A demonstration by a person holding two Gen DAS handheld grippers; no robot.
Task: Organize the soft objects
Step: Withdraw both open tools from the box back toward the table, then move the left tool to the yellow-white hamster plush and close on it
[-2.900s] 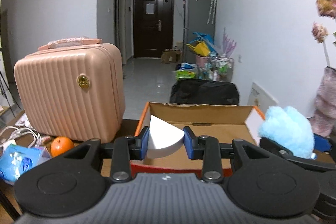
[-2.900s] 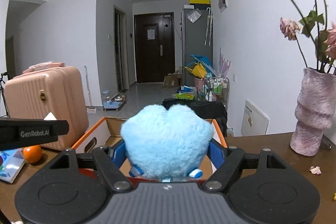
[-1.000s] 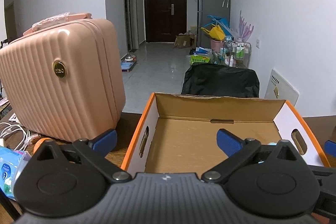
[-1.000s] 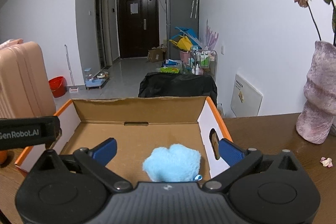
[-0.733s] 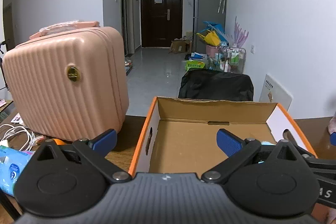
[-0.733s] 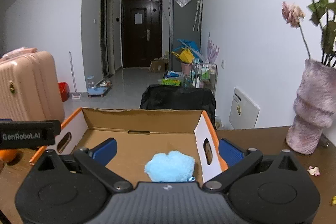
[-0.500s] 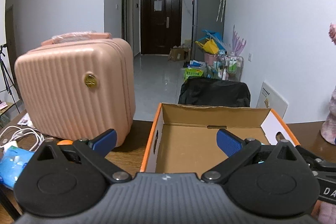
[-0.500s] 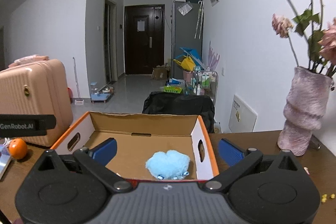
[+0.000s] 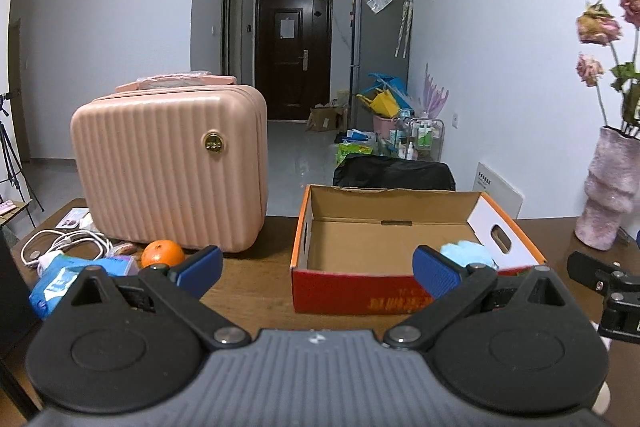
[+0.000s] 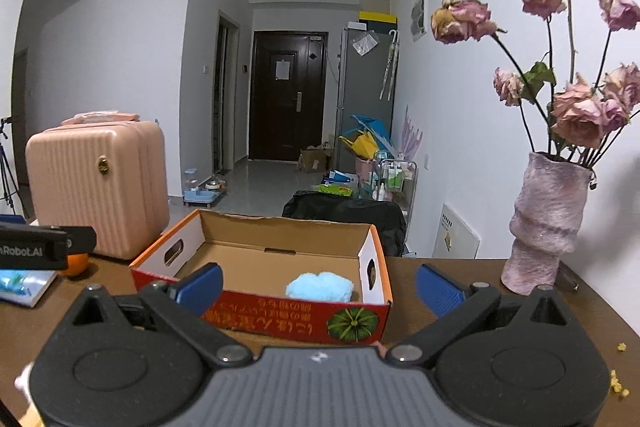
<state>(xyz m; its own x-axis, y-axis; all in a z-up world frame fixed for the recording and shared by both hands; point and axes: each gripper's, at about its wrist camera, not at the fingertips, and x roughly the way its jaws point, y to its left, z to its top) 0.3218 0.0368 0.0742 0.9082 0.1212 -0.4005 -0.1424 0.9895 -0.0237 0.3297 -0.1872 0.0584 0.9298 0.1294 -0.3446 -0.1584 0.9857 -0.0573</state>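
Note:
An open cardboard box [image 9: 404, 291] [image 10: 256, 311] with a red front and orange rim sits on the brown table. Inside it, near the right wall, lies a fluffy light-blue plush [image 9: 468, 253] [image 10: 320, 287]. The white wedge-shaped piece is hidden from both views. My left gripper [image 9: 316, 271] is open and empty, held back from the box's front. My right gripper [image 10: 318, 287] is open and empty too, in front of the box. Part of the right gripper's body [image 9: 608, 291] shows at the right edge of the left wrist view.
A pink ribbed suitcase [image 9: 172, 167] [image 10: 96, 187] stands left of the box. An orange [image 9: 162, 254], a blue packet [image 9: 60, 279] and white cables [image 9: 60, 243] lie in front of it. A pink vase [image 10: 548, 223] with dried roses stands at the right.
Both grippers have opened, leaving the white wedge and blue plush in the box, then drawn back and upward. The box now looks smaller and farther.

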